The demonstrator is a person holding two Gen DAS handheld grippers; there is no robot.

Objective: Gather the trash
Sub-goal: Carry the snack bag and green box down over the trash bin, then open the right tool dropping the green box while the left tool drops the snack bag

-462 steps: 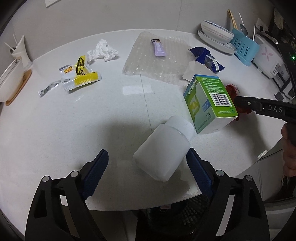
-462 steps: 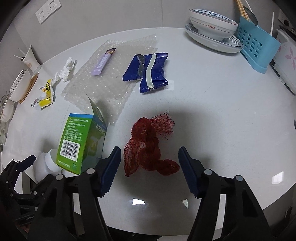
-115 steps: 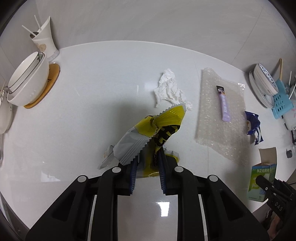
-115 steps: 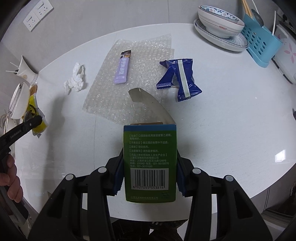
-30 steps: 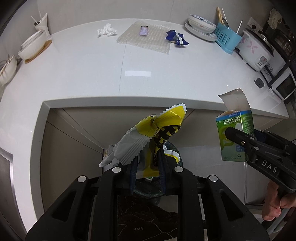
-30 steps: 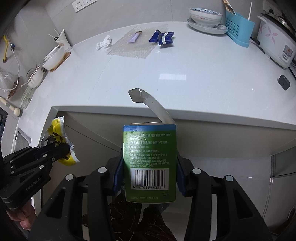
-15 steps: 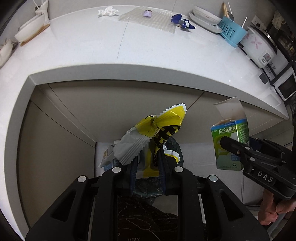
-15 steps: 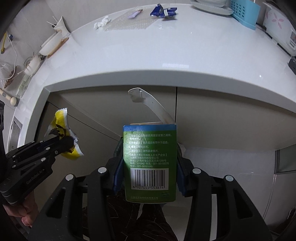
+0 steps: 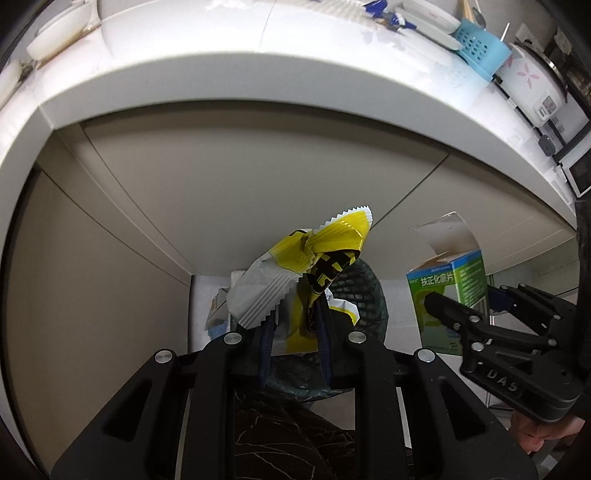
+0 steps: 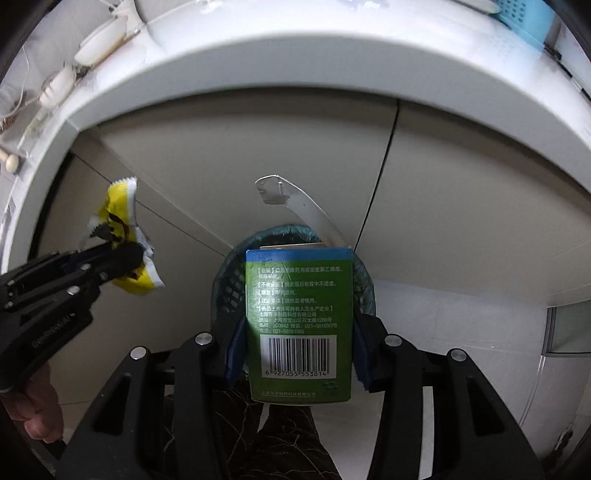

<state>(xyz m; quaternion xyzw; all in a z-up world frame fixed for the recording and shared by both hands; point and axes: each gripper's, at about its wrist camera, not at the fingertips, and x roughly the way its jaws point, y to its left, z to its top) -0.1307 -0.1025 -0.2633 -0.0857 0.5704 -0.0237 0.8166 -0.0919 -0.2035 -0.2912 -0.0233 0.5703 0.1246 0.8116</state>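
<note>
A: Judging by what shows, two pieces of trash are about to go. The left hand-held gripper is pinched nearly shut on the wrapper, yellow and silver, and the right hand-held gripper is clamped part-way open on the box, green with its top flap standing up.

B: Where are they over the bin?

A: Both sit below the worktop edge, in front of the cabinet doors, pointing steeply down. In the right wrist view the box sits straight in front of the dark mesh bin with its bluish liner. In the left wrist view the wrapper hangs over the bin's mouth too, with the box just beside it to the right.

B: Anything in the bin already?

A: I cannot tell; the held things cover most of the opening, and what shows inside is dark.

B: So what is left?

A: Neither piece is let go yet, so both drops remain. Up on the worktop, at the far edge of the left wrist view, I make out a blue packet and a clear, bubbly sheet near the dishes; they are small and blurred. I would judge those are trash to be fetched. Whether more lies there I cannot say, since most of the worktop's top is out of sight from down here.

B: How far along, roughly?

A: Somewhere in the middle, as a guess: two pieces nearly binned, at least two waiting.
</note>
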